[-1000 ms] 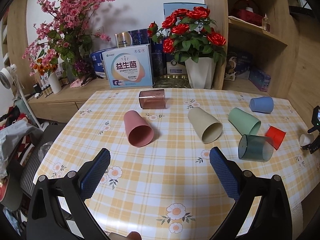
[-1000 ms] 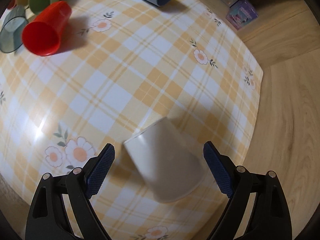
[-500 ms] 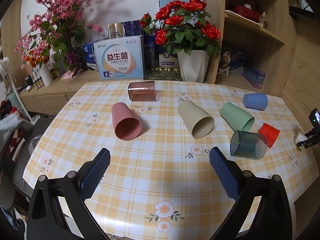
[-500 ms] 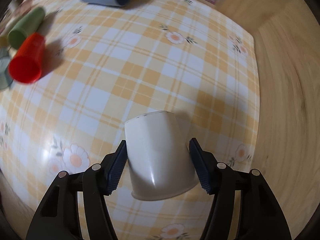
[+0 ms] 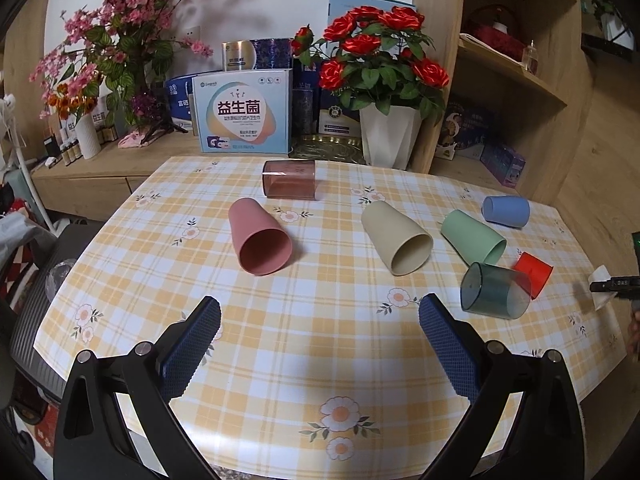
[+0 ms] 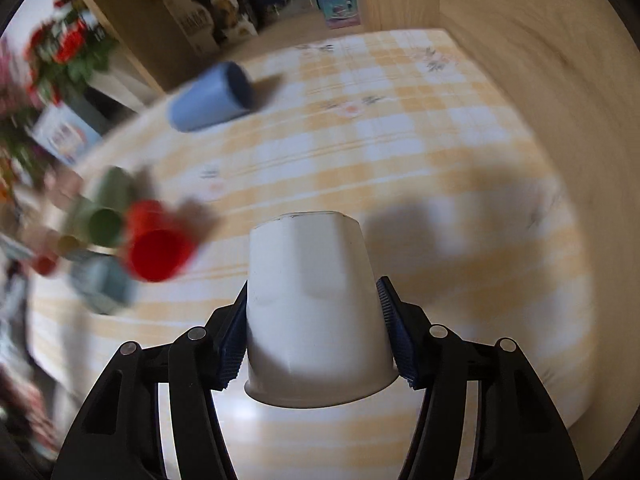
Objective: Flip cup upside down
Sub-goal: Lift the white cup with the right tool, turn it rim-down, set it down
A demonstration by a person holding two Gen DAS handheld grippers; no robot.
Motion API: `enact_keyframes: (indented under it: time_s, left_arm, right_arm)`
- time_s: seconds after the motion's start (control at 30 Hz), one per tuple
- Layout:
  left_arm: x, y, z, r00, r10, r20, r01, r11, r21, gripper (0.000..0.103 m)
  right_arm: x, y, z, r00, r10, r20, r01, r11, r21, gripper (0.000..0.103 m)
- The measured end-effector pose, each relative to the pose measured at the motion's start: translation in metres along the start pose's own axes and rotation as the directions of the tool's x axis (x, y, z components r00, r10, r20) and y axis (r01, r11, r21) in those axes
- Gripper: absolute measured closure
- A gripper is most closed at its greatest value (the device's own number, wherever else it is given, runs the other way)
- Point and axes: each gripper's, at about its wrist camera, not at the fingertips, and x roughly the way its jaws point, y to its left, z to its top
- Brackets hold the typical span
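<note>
The white cup [image 6: 316, 312] is pinched between the two blue pads of the right gripper [image 6: 314, 332], which press its sides just above the wider rim. Its closed base points away from the camera and its open mouth faces back toward it, over the near edge of the checked surface [image 6: 400, 152]. The view is blurred, so it cannot be told whether the cup touches the cloth.

Beyond it to the left a red cup [image 6: 158, 242] lies on its side, with a green cup [image 6: 102, 212] next to it and a blue cup [image 6: 210, 98] farther back.

The left gripper [image 5: 320, 340] hangs over the near part of the surface with its fingers spread wide and nothing between them. Ahead of it lie a pink cup [image 5: 260, 236], a beige cup [image 5: 396, 238] and a dark teal cup [image 5: 494, 290], all on their sides. A pot of red roses [image 5: 384, 76] stands behind the surface.
</note>
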Motion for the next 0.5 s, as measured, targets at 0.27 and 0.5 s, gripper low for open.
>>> enact_keyframes:
  time_s: [0.27,0.5]
  left_arm:
    - [-0.008,0.035,-0.008,1.0,0.009,0.009,-0.009,1.0,-0.022,0.006]
    - [-0.018,0.071,-0.017,0.999,0.054,-0.003,-0.054,0.998,-0.041,0.006]
  right_arm:
    - [-0.003,0.163,-0.082,0.974,0.212,-0.075,-0.219,0.97,-0.104,0.045]
    - [0.053,0.303,-0.12,0.923,0.341,-0.178,-0.364,0.923,-0.123,0.045]
